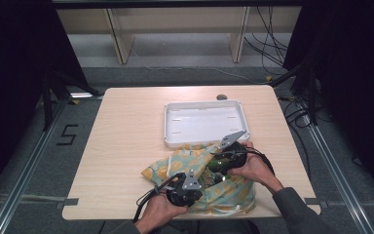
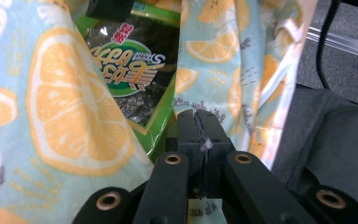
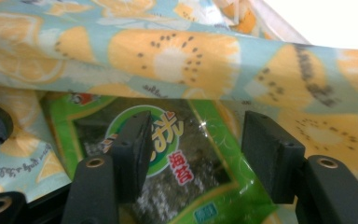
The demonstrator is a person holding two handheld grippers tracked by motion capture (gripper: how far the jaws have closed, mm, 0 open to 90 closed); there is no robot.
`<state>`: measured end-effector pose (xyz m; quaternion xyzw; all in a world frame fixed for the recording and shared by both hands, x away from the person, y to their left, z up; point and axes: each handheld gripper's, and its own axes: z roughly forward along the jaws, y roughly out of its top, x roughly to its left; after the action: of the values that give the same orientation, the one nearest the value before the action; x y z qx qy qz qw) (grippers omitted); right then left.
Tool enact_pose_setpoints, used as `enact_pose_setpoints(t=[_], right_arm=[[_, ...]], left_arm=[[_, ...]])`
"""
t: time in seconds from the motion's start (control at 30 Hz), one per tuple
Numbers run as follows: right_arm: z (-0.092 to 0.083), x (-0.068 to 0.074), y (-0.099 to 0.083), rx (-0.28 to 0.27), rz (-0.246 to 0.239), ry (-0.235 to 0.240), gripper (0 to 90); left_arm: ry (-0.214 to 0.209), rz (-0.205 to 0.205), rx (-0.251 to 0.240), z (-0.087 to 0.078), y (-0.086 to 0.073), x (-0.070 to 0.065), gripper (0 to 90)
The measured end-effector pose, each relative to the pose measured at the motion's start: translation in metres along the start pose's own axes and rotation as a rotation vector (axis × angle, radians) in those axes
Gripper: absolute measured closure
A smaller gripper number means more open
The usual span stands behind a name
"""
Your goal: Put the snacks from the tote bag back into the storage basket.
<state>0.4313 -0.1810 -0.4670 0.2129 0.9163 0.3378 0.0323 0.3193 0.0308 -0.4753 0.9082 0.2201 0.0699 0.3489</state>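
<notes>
I am working at a pale wooden table [image 1: 126,146] with a gripper in each hand. A fabric bag [image 1: 233,192] printed with orange and lemon slices on light blue lies near the table's front edge, towards the front right corner. Just behind it, at the middle of the table, sits a white rectangular tray [image 1: 205,122] with nothing in it.

My left gripper [image 2: 199,128] has its jaws clenched flat together, and they appear to pinch the bag's rim, though I cannot see the cloth between them clearly. I judge that this grip is there to hold the bag's mouth open.

Inside the opening lies a green seaweed snack packet [image 3: 186,168], glossy, with a dark window and a round label. My right gripper [image 3: 193,154] is at the bag's mouth with its jaws spread wide apart, one on either side of the packet's label and grasping nothing. A fold of the bag arches over them. I judge that they are placed to close on the packet and draw it out, perhaps to the tray.
</notes>
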Motion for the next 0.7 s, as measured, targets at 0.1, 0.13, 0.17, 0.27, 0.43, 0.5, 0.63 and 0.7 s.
enact_pose_setpoints(t=[0.1,0.13,0.17,0.27,0.43,0.5,0.63,0.7], right_arm=[[0.007,-0.005,0.001,0.002,0.006,0.004,42.9],[0.011,-0.008,0.002,0.004,0.022,0.017,42.7],[0.011,-0.008,0.002,0.004,0.022,0.017,42.7],[0.015,-0.012,0.003,0.022,0.028,0.019,42.7],[0.023,-0.017,0.002,0.032,0.056,0.041,42.5],[0.024,-0.017,0.002,0.035,0.051,0.047,42.5],[0.03,-0.02,0.001,0.046,0.075,0.068,41.2],[0.031,-0.02,0.001,0.047,0.089,0.064,41.2]], left_arm=[[-0.004,0.025,0.045,0.002,-0.001,0.003,88.1],[-0.001,0.031,0.05,0.002,-0.001,0.004,87.7],[0.002,0.005,0.029,0.005,-0.002,0.003,87.7],[-0.002,0.018,0.055,0.005,-0.002,0.007,87.7],[-0.008,-0.007,0.053,0.008,-0.002,0.009,87.6],[-0.002,-0.036,0.036,0.01,-0.002,0.007,87.6],[-0.004,-0.01,0.074,0.013,-0.002,0.011,87.6],[-0.001,-0.007,0.067,0.015,-0.002,0.013,87.6]])
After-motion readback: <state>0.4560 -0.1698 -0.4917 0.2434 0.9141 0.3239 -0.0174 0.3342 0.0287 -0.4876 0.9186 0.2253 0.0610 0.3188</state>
